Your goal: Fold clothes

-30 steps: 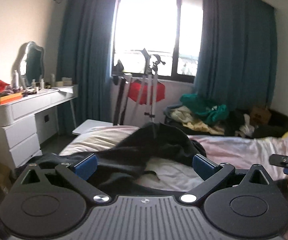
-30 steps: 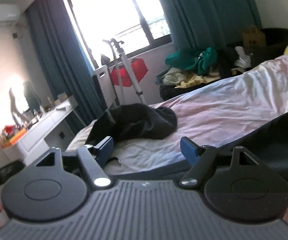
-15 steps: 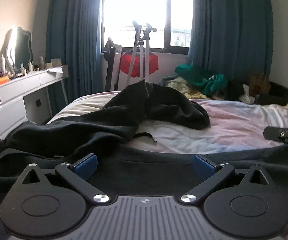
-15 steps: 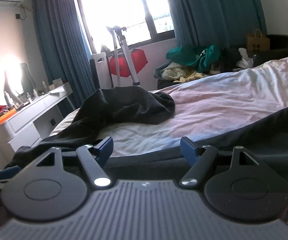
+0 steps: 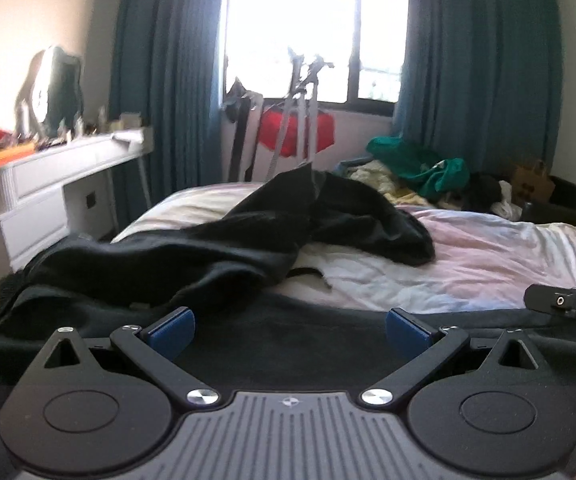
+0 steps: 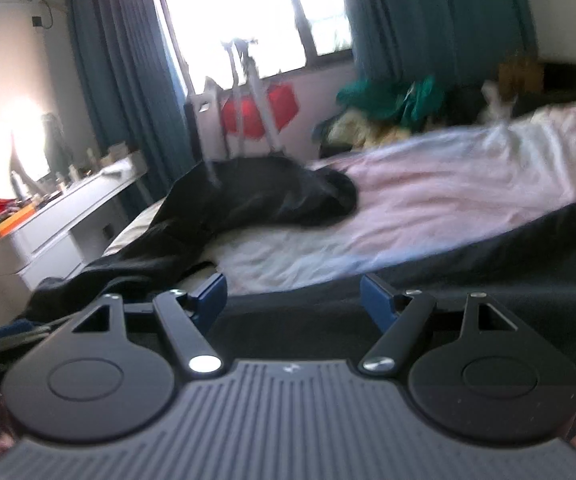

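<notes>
Bedroom, pale bed [image 5: 488,264] under a bright window [image 5: 312,28], dark garment [image 5: 248,240] sprawled across it.

Left gripper [image 5: 288,330] and right gripper [image 6: 293,294] both have jaws wide apart, blue pads clear of cloth, over the garment's near flat edge. Beyond, the garment bunches toward the bed's far side. White dresser [image 5: 60,176] stands left; tripod [image 5: 304,108] and teal curtains [image 5: 476,60] by the window.

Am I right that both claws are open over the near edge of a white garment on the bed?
Not quite: the garment is black, not white. The left wrist view shows it, with the white sheet on the bed behind. Both the left claw and right claw are open over its near edge.
</notes>
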### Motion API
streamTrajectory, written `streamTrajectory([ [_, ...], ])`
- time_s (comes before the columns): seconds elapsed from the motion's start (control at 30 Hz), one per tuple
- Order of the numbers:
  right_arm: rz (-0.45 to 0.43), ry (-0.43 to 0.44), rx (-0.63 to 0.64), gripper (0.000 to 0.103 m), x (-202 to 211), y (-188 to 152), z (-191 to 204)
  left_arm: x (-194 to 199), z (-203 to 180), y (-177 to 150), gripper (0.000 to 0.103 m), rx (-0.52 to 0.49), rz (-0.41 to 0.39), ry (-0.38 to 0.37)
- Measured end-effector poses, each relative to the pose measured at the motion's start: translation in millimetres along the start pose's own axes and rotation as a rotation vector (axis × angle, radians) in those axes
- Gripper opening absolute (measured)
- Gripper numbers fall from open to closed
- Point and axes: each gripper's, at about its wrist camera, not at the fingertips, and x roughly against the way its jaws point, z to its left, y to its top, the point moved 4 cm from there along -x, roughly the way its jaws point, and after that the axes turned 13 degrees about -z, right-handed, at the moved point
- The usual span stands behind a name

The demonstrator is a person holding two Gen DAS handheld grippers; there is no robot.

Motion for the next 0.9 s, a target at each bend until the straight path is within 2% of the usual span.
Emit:
streamTrajectory([
  [0.07, 0.092, 0.055, -0.071, 0.076, -12.8, 8.8, 4.4, 7.6, 9.0, 1.8, 0.103, 0.088, 0.032, -0.016],
  [0.13, 0.104, 0.068, -0.008, 0.075, -32.3, 24.0, 16.8, 15.4, 14.2, 3.0, 0.103, 0.144, 0.032, -0.039],
  [0.2, 0.117, 0.063, 0.028, 0.076, -64.3, 35.7, 25.8, 16.8, 13.0, 2.0, 0.103, 0.114, 0.017, -0.027],
  [0.27, 0.149, 0.041, 0.025, 0.076, -115.0, 39.8, 29.7, 11.5, 8.9, -1.0, 0.103, 0.074, 0.018, -0.021],
  [0.37, 0.216, 0.005, -0.081, 0.076, -197.5, 30.4, 19.7, -5.0, 6.5, -11.1, 0.103, 0.046, 0.021, -0.025],
  [0.5, 0.167, -0.084, -0.200, 0.075, -291.2, 10.8, -2.3, -32.5, 13.7, -27.1, 0.103, 0.031, 0.015, -0.012],
  [0.6, 0.170, -0.152, -0.441, 0.077, -343.6, -10.0, -25.6, -50.8, 21.8, -36.8, 0.103, 0.055, 0.002, -0.017],
  [0.67, 0.096, -0.203, -0.509, 0.077, -360.5, -13.6, -33.4, -60.6, 27.7, -40.9, 0.102, 0.094, 0.000, -0.038],
  [0.7, 0.060, -0.209, -0.504, 0.072, -367.3, -11.2, -33.3, -64.3, 31.4, -42.6, 0.102, 0.135, -0.007, -0.066],
  [0.73, 0.040, -0.235, -0.467, 0.049, -372.2, -7.0, -31.9, -67.4, 34.7, -43.9, 0.102, 0.170, -0.014, -0.089],
  [0.77, 0.027, -0.264, -0.428, 0.035, -377.1, -3.2, -30.7, -69.4, 37.4, -44.7, 0.102, 0.194, -0.020, -0.100],
  [0.8, 0.050, -0.301, -0.391, 0.013, -381.3, -1.5, -30.7, -71.3, 39.8, -45.4, 0.102, 0.215, -0.024, -0.110],
  [0.83, 0.061, -0.306, -0.375, 0.009, -381.6, 1.8, -30.8, -72.8, 41.7, -45.5, 0.102, 0.233, -0.021, -0.118],
  [0.9, 0.008, -0.290, -0.328, 0.007, -366.7, 20.0, -25.1, -73.4, 46.3, -45.0, 0.102, 0.266, -0.019, -0.126],
])
